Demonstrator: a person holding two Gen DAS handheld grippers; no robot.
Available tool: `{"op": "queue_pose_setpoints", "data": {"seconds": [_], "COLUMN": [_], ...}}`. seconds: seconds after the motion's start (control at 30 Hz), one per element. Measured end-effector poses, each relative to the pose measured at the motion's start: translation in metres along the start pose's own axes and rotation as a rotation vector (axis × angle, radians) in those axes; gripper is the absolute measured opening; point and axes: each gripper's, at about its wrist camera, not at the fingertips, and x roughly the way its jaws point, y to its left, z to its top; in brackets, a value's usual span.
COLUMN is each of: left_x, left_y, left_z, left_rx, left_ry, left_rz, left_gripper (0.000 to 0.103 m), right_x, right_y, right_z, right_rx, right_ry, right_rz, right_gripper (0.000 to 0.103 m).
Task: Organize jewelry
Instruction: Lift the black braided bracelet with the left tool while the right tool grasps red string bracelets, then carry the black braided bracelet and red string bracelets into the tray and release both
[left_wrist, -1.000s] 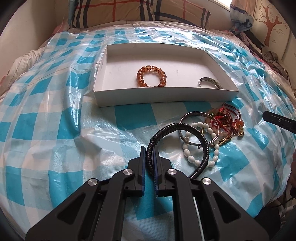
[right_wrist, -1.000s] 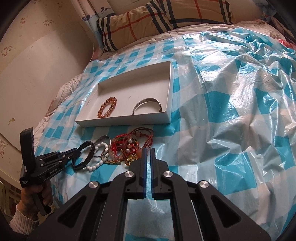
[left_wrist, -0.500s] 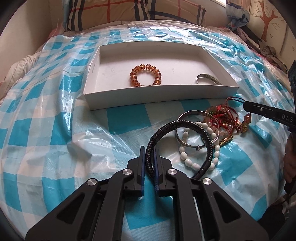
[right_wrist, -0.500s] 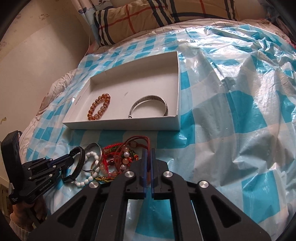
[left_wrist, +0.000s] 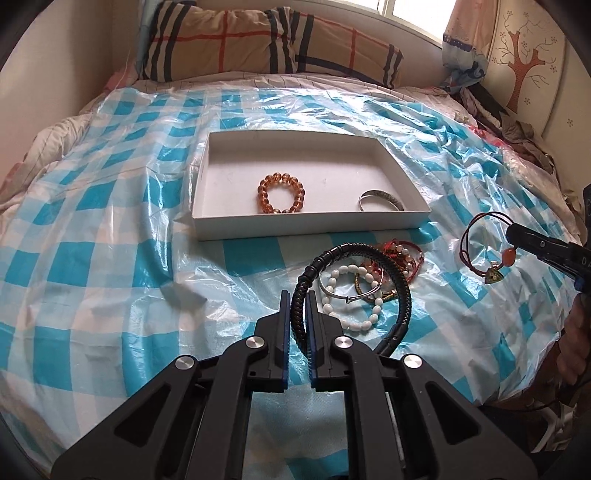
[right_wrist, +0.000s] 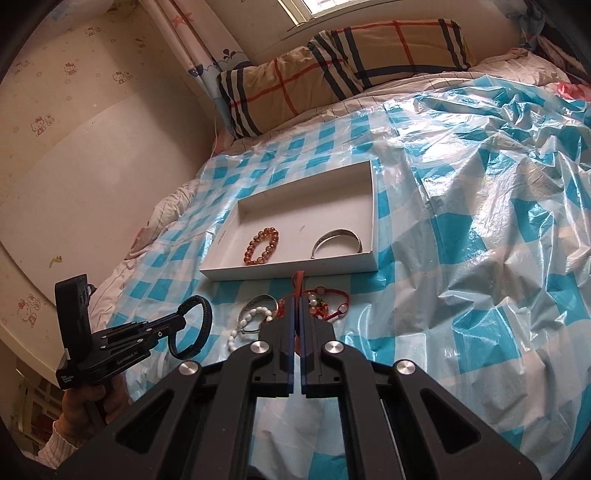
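A white box (left_wrist: 314, 229) (right_wrist: 295, 267) on the bed holds an amber bead bracelet (left_wrist: 281, 194) (right_wrist: 261, 246) and a silver bangle (left_wrist: 380, 199) (right_wrist: 336, 240). My left gripper (left_wrist: 298, 299) (right_wrist: 183, 312) is shut on a black braided bracelet (left_wrist: 354, 251) (right_wrist: 207, 321), lifted off the sheet. My right gripper (right_wrist: 296, 301) (left_wrist: 511, 232) is shut on a red cord bracelet (left_wrist: 476, 240) (right_wrist: 298, 278) with a hanging pendant (left_wrist: 493, 275). Below lies a pile: a white bead bracelet (left_wrist: 351, 295) (right_wrist: 247, 321), a silver bangle (left_wrist: 332, 295) and red bead strings (left_wrist: 402, 254) (right_wrist: 325, 304).
A blue-and-white checked plastic sheet (left_wrist: 110, 258) (right_wrist: 480, 240) covers the bed. A plaid pillow (left_wrist: 273, 44) (right_wrist: 351, 55) lies at the head. A wall (right_wrist: 74, 147) runs along the left side, and crumpled clothes (left_wrist: 517, 125) lie at the right. A hand (right_wrist: 92, 402) holds the left gripper.
The right gripper closed on the red cord bracelet and raised it off the pile. The left gripper rose with the black bracelet, so the box and pile look farther away.
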Motion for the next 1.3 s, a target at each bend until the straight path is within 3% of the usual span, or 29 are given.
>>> {"op": "queue_pose_setpoints", "data": {"seconds": [0.23, 0.53, 0.93, 1.3], "left_x": [-0.028, -0.036, -0.024, 0.013], "left_y": [-0.016, -0.02, -0.015, -0.009], "left_z": [0.007, 0.015, 0.031, 0.063], "left_rx": [0.036, 0.05, 0.034, 0.018], "left_ry": [-0.08, -0.116, -0.133, -0.139], "left_rz": [0.075, 0.117, 0.112, 0.115], "left_gripper": [0.007, 0.007, 0.007, 0.007], "right_x": [-0.015, -0.012, 0.009, 0.043], "right_y": [0.016, 0.024, 0.028, 0.024], "right_z": [-0.001, 0.008, 0.024, 0.054], "right_rx": [-0.01, -0.025, -0.034, -0.048], "right_ry": [-0.039, -0.056, -0.082, -0.113], "right_rz": [0.046, 0.068, 0.08, 0.069], "right_gripper": [0.003, 0.003, 0.003, 0.003]}}
